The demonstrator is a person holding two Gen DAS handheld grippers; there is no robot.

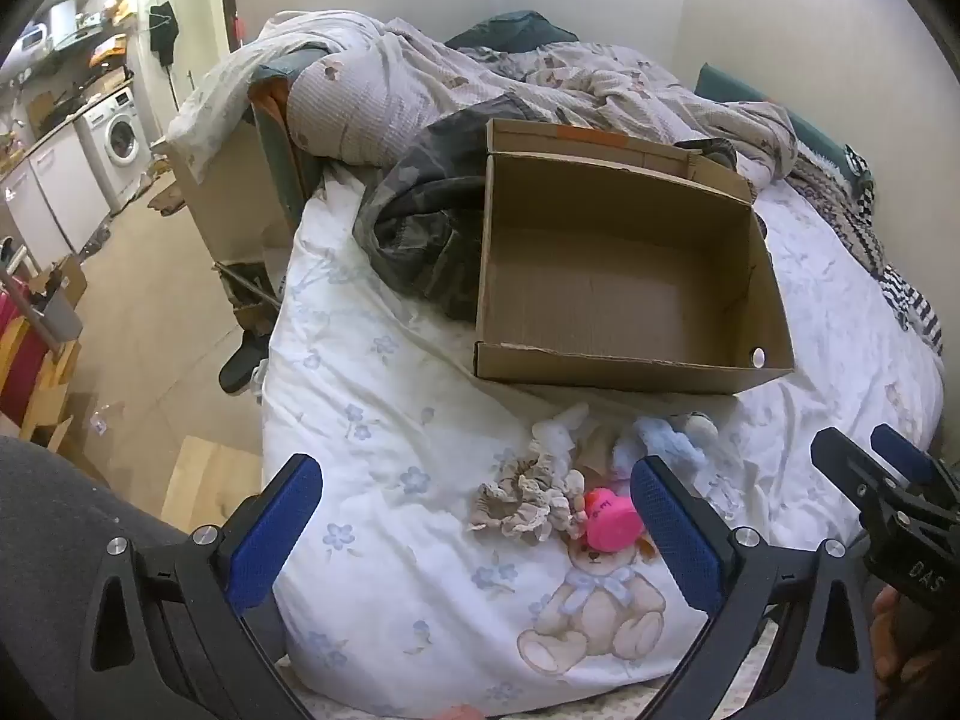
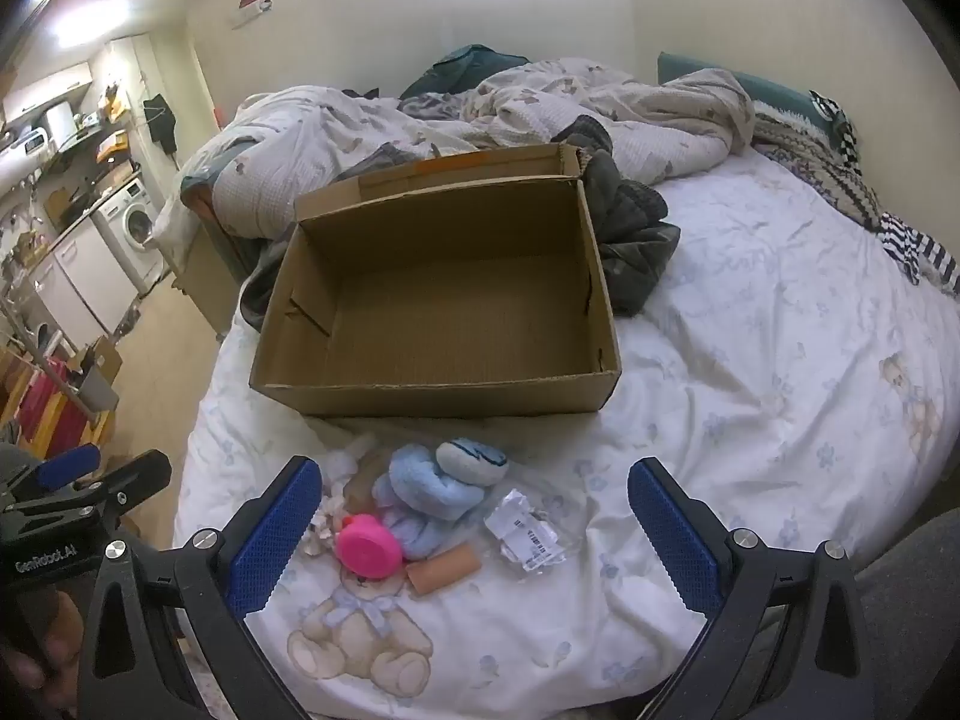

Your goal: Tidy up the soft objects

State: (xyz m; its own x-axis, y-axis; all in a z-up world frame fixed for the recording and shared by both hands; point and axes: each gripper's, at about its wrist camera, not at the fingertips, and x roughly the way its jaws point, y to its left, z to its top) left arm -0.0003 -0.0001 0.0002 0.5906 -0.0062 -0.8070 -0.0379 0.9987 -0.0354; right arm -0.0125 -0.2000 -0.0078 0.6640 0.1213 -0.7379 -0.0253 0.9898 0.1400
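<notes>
An open cardboard box (image 1: 624, 276) (image 2: 444, 300) sits empty on the white bed cover. In front of it lies a small heap of soft items: a pink round toy (image 1: 609, 519) (image 2: 367, 546), a blue plush (image 2: 429, 498) (image 1: 666, 438), a beige scrunchie (image 1: 522, 498), a tan cylinder (image 2: 444, 567) and a crinkled plastic packet (image 2: 528, 531). My left gripper (image 1: 474, 534) hovers open above the heap's left side, nothing between its fingers. My right gripper (image 2: 474, 534) is open too, over the heap, holding nothing. Each gripper shows at the edge of the other's view.
A rumpled duvet (image 2: 540, 102) and dark quilted garment (image 2: 630, 240) lie behind the box. Striped and knitted cloth (image 2: 888, 222) sits at the bed's right edge. Left of the bed is floor (image 1: 150, 312), a washing machine (image 1: 120, 138) and cardboard clutter.
</notes>
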